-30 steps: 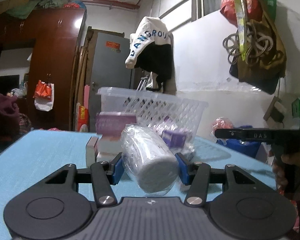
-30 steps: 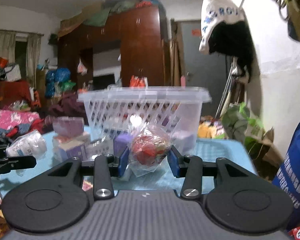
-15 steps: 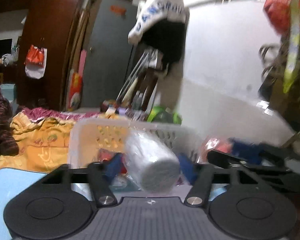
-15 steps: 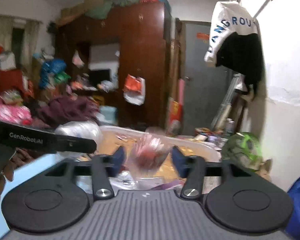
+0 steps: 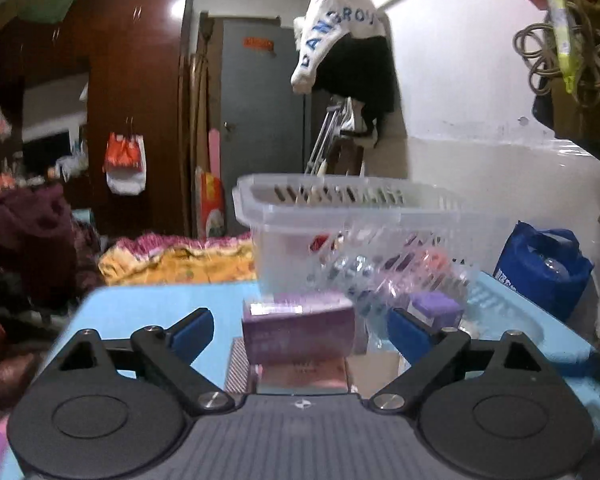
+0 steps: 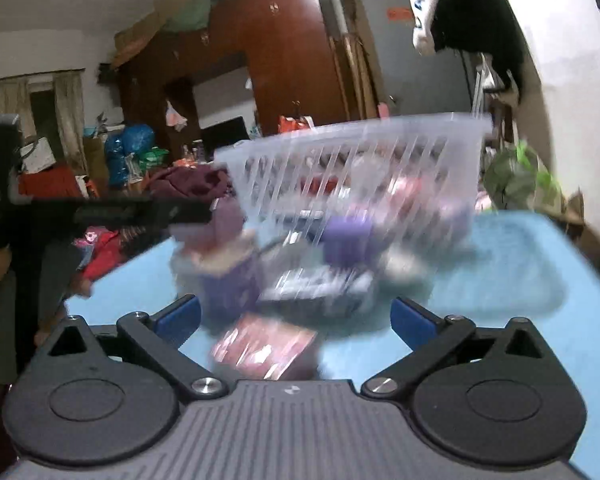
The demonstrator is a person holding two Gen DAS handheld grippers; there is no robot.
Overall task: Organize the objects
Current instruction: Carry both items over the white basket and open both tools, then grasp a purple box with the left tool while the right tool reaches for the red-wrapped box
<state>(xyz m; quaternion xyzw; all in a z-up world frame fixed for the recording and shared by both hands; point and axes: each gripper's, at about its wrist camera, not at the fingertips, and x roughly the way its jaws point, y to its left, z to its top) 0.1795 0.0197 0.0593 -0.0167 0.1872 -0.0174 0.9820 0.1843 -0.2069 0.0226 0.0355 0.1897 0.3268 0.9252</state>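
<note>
Low in the left wrist view, the left gripper (image 5: 300, 330) stands with its jaws spread wide, having just been opening, and nothing is gripped between them. Centred in that gap, but farther off on the blue table (image 5: 152, 308), a purple box (image 5: 298, 330) rests on a small stack of boxes (image 5: 302, 372). Behind the stack, at centre right of the frame, stands the clear basket (image 5: 284, 216), with packets showing blurred through its slatted wall; a smaller purple box (image 5: 436, 306) lies just beside its base. A blue bag (image 5: 540, 268) sits at the right edge. Low in the right wrist view, which is smeared by motion, the right gripper (image 6: 296, 318) is likewise wide, its jaws having just been opening, and holds nothing. A pink packet (image 6: 264, 346) lies on the table between its fingers, the basket (image 6: 352, 152) is at centre, and the other gripper's arm crosses at mid left.
</note>
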